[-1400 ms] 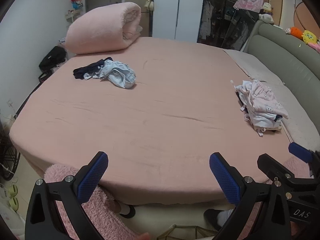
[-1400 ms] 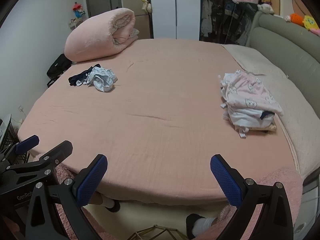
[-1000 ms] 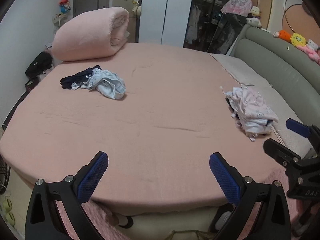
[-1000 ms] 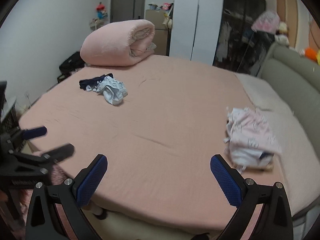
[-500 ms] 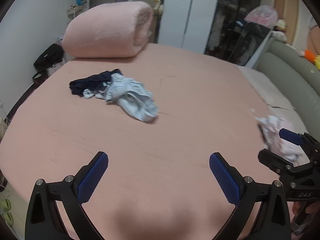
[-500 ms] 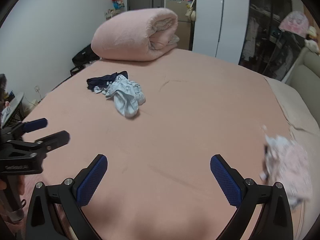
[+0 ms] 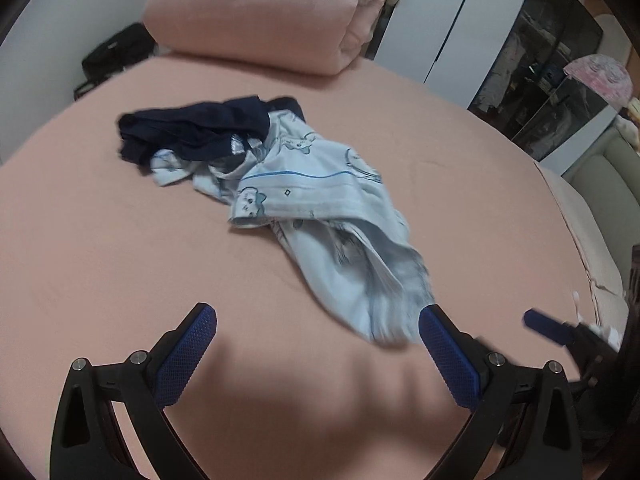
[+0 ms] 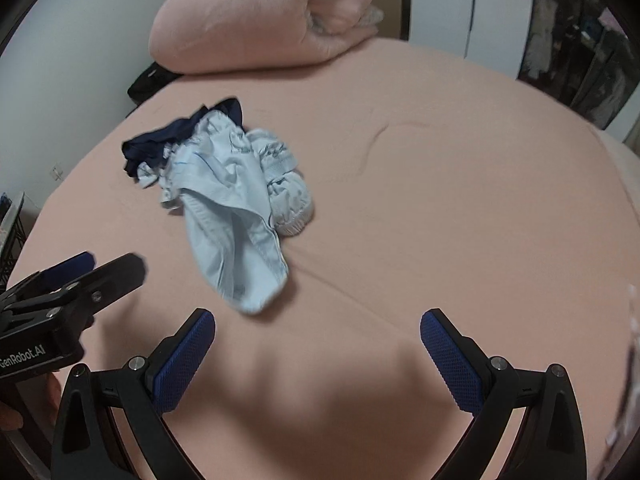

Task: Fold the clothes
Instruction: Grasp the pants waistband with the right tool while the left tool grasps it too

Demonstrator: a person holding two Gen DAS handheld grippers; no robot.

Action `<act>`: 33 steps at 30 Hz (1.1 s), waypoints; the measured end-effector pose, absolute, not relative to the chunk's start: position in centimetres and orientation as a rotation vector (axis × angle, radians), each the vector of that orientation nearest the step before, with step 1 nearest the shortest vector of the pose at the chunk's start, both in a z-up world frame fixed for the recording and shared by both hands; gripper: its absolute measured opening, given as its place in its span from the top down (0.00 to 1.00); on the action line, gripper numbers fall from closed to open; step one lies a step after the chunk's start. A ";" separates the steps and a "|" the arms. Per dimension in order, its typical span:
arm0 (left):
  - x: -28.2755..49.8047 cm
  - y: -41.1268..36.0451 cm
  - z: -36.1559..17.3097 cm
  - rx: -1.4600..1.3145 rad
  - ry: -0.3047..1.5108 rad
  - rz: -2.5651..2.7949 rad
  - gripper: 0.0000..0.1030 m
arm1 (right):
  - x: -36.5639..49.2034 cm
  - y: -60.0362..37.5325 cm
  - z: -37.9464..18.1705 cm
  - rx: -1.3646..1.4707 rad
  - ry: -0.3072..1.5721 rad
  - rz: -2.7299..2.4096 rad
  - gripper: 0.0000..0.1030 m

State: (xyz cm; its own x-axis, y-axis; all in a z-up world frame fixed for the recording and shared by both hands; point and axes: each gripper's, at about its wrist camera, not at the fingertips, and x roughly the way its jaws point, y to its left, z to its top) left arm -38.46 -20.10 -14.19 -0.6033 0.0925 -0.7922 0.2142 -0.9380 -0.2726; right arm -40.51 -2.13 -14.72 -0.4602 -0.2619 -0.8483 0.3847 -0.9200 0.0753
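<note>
Light blue garment point(image 7: 320, 216) lies crumpled on the pink bed point(image 7: 100, 240), partly over a navy garment point(image 7: 192, 128), just ahead of the left gripper point(image 7: 318, 344) and right gripper point(image 8: 318, 344), both spread wide and empty.

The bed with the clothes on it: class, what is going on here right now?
A person holds a gripper in each hand over a pink bed. The left gripper and the right gripper are both open and hold nothing. Ahead of them lies a crumpled light blue garment, with a dark navy garment bunched against its far end. Neither is folded yet. A rolled pink blanket sits at the far edge of the bed.
</note>
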 end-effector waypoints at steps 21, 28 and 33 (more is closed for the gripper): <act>-34.3 -10.7 -10.6 1.655 0.269 -2.784 0.97 | -31.8 -0.4 -12.7 1.124 0.440 -2.190 1.00; -20.5 -1.3 -7.2 1.805 0.298 -2.927 0.97 | -20.0 12.3 -7.4 1.123 0.358 -2.299 1.00; -12.4 6.1 -6.9 1.930 0.270 -3.005 0.96 | -13.2 21.2 -5.8 1.269 0.220 -2.377 1.00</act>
State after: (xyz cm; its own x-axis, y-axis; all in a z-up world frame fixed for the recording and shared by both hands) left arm -12.45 6.06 -6.87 -0.3514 0.4349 -0.8291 -0.2802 -0.8938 -0.3501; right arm -13.23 21.20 -5.78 -0.4858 -0.2998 -0.8210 0.4452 -0.8932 0.0628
